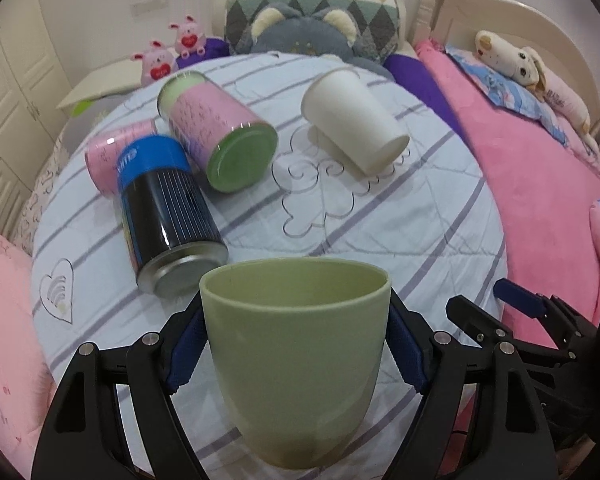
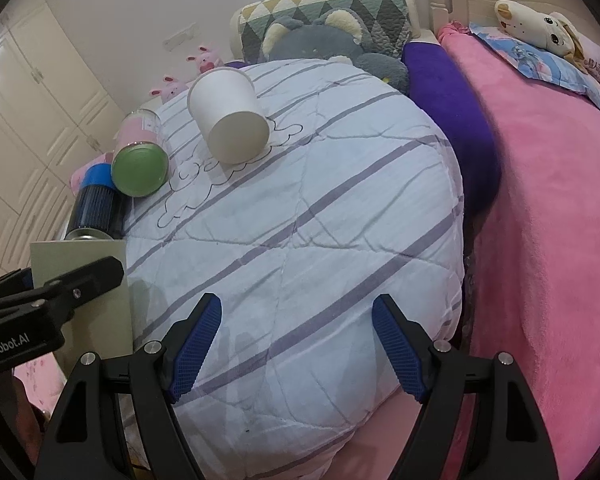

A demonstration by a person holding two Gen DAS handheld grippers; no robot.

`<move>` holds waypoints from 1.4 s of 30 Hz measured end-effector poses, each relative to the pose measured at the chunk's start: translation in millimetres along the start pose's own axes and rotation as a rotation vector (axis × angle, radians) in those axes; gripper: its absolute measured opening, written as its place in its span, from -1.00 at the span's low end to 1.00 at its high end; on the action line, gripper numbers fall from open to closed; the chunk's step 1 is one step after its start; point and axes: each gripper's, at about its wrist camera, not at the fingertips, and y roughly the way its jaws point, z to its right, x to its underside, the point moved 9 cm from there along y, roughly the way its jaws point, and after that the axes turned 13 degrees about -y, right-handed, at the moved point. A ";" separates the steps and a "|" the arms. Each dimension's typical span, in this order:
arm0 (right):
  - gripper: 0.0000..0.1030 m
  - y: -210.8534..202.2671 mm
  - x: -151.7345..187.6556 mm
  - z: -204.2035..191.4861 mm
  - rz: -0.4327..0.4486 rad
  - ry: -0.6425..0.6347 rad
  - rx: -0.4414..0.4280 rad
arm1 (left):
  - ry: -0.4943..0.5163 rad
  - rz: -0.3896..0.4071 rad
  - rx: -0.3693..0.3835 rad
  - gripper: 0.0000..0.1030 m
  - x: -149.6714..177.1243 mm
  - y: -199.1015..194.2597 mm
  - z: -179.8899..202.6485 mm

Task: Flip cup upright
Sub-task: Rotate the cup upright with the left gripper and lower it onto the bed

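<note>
The green cup (image 1: 296, 364) sits mouth-up between the blue pads of the left gripper (image 1: 296, 350), pinched at both sides, directly ahead of that wrist; whether its base rests on the striped quilt (image 1: 400, 232) cannot be told; the step in hand looks like setting it down upright, so next comes lowering until seated, then spreading the jaws; the right gripper (image 2: 296, 346) hangs spread and empty, just to the cup's right; beyond lie a white paper cup (image 1: 354, 120) and three cans (image 1: 168, 200) on their sides.
</note>
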 end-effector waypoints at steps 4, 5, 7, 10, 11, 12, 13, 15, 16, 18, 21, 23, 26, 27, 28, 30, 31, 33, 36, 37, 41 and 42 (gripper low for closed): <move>0.54 -3.0 -5.1 0.9 0.013 0.002 0.006 | 0.003 0.034 0.005 0.57 -8.7 -7.7 0.7; 0.54 -3.8 -6.9 0.6 0.017 0.001 0.006 | 0.005 0.040 0.005 0.57 -10.2 -8.6 1.4; 0.54 -4.9 -8.5 0.1 0.022 -0.001 0.011 | 0.008 0.048 0.004 0.57 -12.1 -9.7 2.3; 0.54 -6.9 -11.4 -2.5 0.025 -0.004 0.015 | 0.013 0.056 0.012 0.57 -13.3 -13.2 3.4; 0.54 -8.2 -12.2 -3.2 0.028 -0.006 0.017 | 0.014 0.063 0.019 0.57 -13.6 -15.7 3.8; 0.54 -9.7 -13.1 -4.1 0.032 -0.009 0.022 | 0.016 0.065 0.020 0.57 -13.5 -16.8 4.0; 0.54 -10.7 -13.7 -4.7 0.034 -0.011 0.026 | 0.016 0.070 0.022 0.57 -13.4 -18.8 3.6; 0.54 -13.0 -14.7 -7.3 0.037 -0.014 0.029 | 0.020 0.078 0.022 0.57 -12.0 -21.9 2.6; 0.54 -13.0 -15.6 -7.3 0.038 -0.015 0.030 | 0.021 0.080 0.021 0.57 -10.7 -23.1 1.6; 0.54 -15.4 -14.6 -10.1 0.040 -0.022 0.036 | 0.013 0.075 0.024 0.57 -7.0 -23.7 -1.8; 0.54 -16.9 -10.9 -14.9 0.034 -0.029 0.036 | 0.003 0.061 0.029 0.58 -1.9 -21.9 -5.6; 0.54 -18.0 -8.5 -16.3 0.033 -0.029 0.038 | 0.006 0.060 0.002 0.76 -0.2 -21.1 -8.4; 0.54 -20.5 -4.4 -18.3 0.033 -0.025 0.038 | 0.005 0.086 -0.032 0.85 0.0 -22.2 -13.4; 0.54 -21.7 -3.3 -18.8 0.034 -0.026 0.039 | 0.002 0.081 -0.026 0.85 0.9 -22.1 -13.3; 0.54 -22.3 -2.8 -19.3 0.034 -0.026 0.042 | -0.001 0.069 -0.013 0.85 2.1 -21.7 -13.1; 0.54 -24.8 -1.5 -19.3 0.035 -0.028 0.049 | -0.003 0.065 -0.003 0.85 2.9 -21.7 -12.8; 0.54 -25.8 -0.9 -19.6 0.035 -0.028 0.050 | 0.000 0.069 -0.009 0.85 3.7 -21.9 -12.7; 0.54 -26.7 -0.2 -20.0 0.034 -0.030 0.050 | 0.006 0.075 -0.012 0.85 3.9 -22.3 -12.0; 0.54 -27.1 1.6 -20.1 0.029 -0.025 0.049 | 0.005 0.070 0.004 0.85 5.1 -22.8 -11.1; 0.54 -27.1 2.9 -20.1 0.025 -0.024 0.050 | 0.005 0.069 0.010 0.85 5.5 -22.8 -10.8; 0.54 -30.4 5.8 -20.2 0.022 -0.019 0.063 | 0.015 0.078 0.017 0.85 7.1 -25.7 -9.4; 0.54 -32.1 6.6 -20.5 0.024 -0.018 0.068 | 0.016 0.083 0.014 0.85 7.5 -26.4 -9.9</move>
